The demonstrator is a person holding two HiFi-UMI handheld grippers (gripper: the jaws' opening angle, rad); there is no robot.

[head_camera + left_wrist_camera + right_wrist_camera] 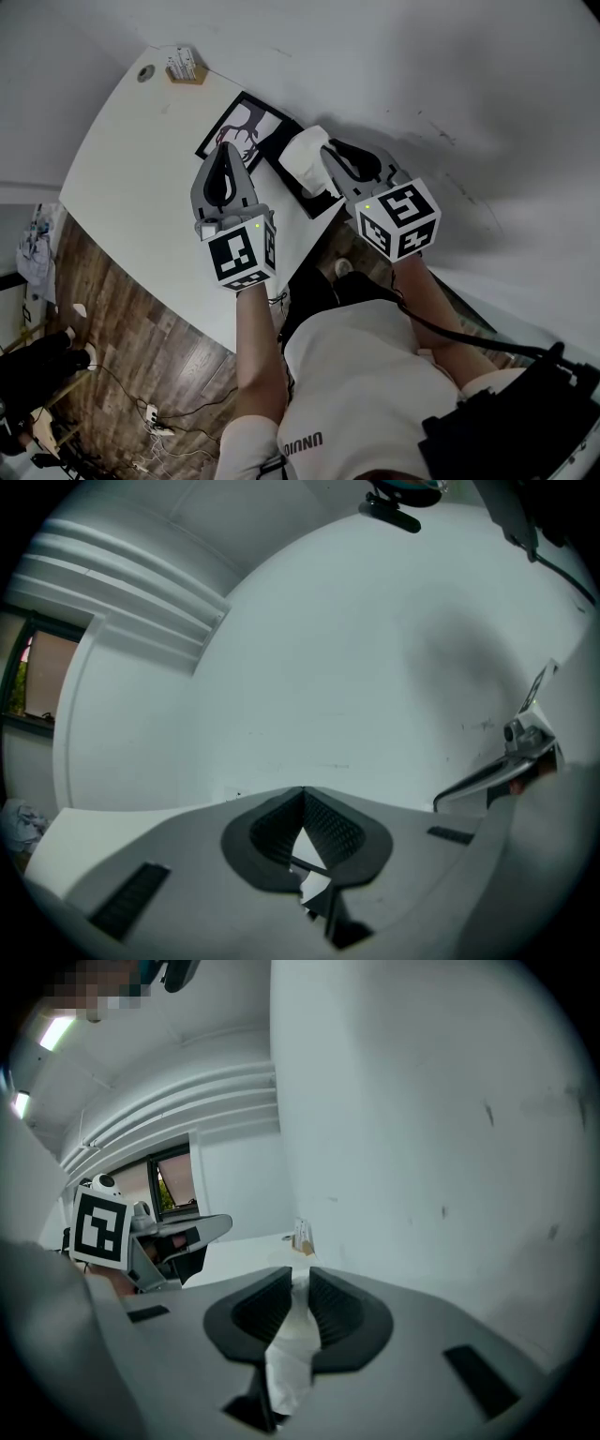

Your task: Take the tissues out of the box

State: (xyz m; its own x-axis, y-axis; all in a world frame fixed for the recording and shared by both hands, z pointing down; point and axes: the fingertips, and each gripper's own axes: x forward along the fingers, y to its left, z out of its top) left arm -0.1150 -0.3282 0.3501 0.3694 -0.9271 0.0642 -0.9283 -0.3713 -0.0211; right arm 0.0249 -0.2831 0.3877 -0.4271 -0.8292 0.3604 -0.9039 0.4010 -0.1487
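The black tissue box [251, 127] with a white pattern lies on the white table [131, 187]. In the head view my left gripper [228, 148] is over the box's left part. Seen in its own view, the left gripper [303, 794] has its tips together and nothing clamped between them. My right gripper [330, 146] is shut on a white tissue [305, 161], held up beside the box's right end. The tissue [289, 1349] hangs crumpled between the pads in the right gripper view, where the right gripper [298, 1275] points along the wall.
A small wooden card holder [184, 66] and a round hole [145, 71] are at the table's far corner. A white wall [422, 75] runs along the far side. Wooden floor [122, 347] with cables lies to the left below the table edge.
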